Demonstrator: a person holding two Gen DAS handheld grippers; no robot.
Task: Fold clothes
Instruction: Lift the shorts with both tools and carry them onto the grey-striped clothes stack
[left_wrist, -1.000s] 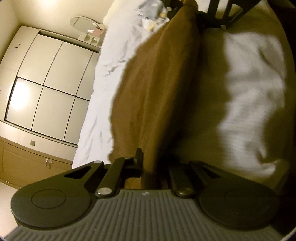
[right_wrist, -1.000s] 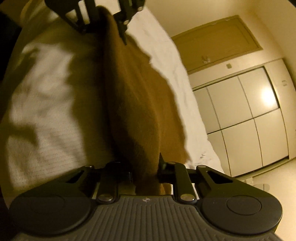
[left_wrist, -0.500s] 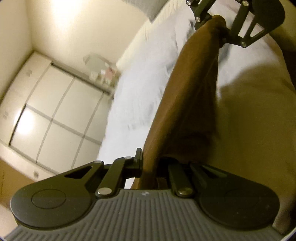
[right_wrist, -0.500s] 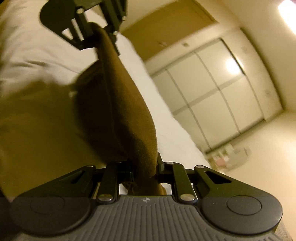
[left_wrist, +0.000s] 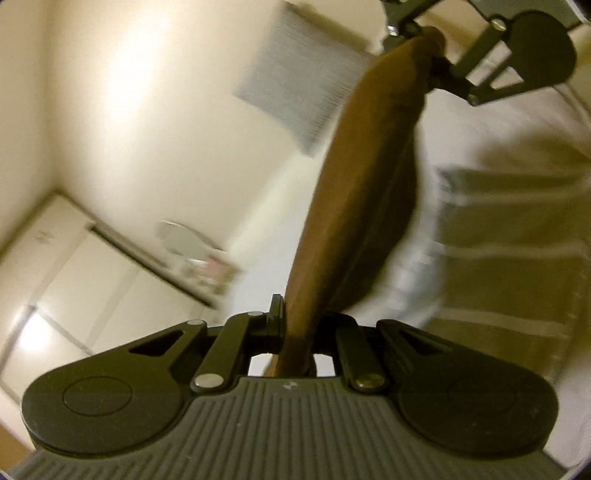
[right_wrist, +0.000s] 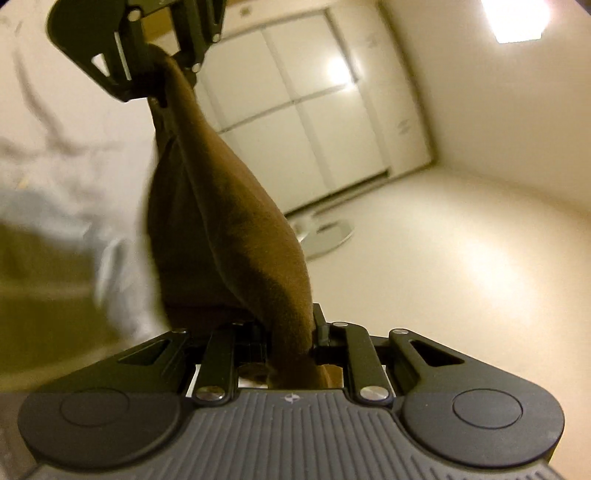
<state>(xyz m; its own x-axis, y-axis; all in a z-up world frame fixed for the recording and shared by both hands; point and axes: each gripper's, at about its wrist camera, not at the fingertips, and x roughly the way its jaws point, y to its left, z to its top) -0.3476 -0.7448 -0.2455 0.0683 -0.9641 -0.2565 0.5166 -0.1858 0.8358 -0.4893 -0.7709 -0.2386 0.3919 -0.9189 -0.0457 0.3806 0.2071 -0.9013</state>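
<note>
From my left wrist view, my left tool (left_wrist: 295, 332) is closed tight on one end of the brown garment (left_wrist: 354, 199); the cloth is pinched between the two fingers at the near bottom centre and runs away from me as a long, narrow band, its long axis going from near centre up to the far right; there its other end is clamped in my right tool (left_wrist: 428, 40), which faces back toward me; the garment hangs in the air between the two tools, sagging a little on its right side; behind it on the left are a pale wall and white wardrobe doors (left_wrist: 74, 295), blurred; on the right lies pale bedding (left_wrist: 517, 140).

From my right wrist view, my right tool (right_wrist: 291, 332) grips the same brown garment (right_wrist: 221, 221) at the near bottom centre; the cloth widens in the middle and narrows again toward the far upper left, where my left tool (right_wrist: 162, 74) holds it shut; its long axis runs near to far, leaning left; white wardrobe doors (right_wrist: 295, 110) stand beyond; blurred bedding (right_wrist: 55, 166) lies at the left.
</note>
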